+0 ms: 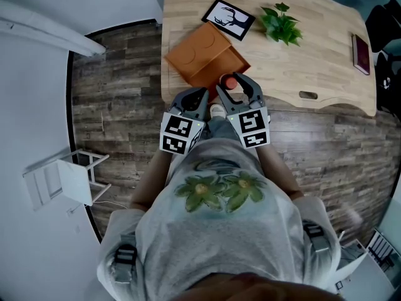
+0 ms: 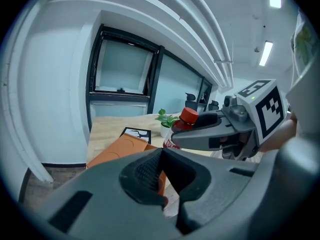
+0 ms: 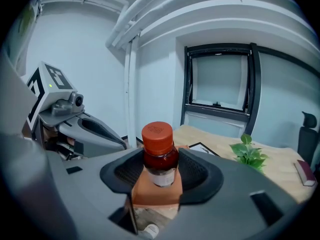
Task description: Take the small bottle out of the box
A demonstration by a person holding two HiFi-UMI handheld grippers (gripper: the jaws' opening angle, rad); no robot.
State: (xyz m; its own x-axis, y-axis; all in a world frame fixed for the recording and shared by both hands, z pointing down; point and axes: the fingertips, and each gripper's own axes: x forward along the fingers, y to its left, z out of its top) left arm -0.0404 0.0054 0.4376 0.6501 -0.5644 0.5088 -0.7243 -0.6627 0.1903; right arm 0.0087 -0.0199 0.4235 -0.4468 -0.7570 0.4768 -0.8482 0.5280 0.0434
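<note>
Our right gripper (image 3: 160, 173) pinches the small bottle (image 3: 159, 151) between its pads. The bottle stands upright with its red cap on top (the label faces the camera but is too blurred to read). Our left gripper (image 2: 162, 176) sits just beside it, jaws pressed together on nothing. The bottle is held at the near corner of the open orange box (image 1: 202, 54), which rests at the edge of the wooden table (image 1: 313, 55). Farther back are a framed picture (image 1: 229, 18) and a small plant (image 1: 281, 24).

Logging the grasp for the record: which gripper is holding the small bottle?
The right gripper: its jaws clamp the red-capped small bottle. The left gripper has its jaws together, nothing between them.
</note>
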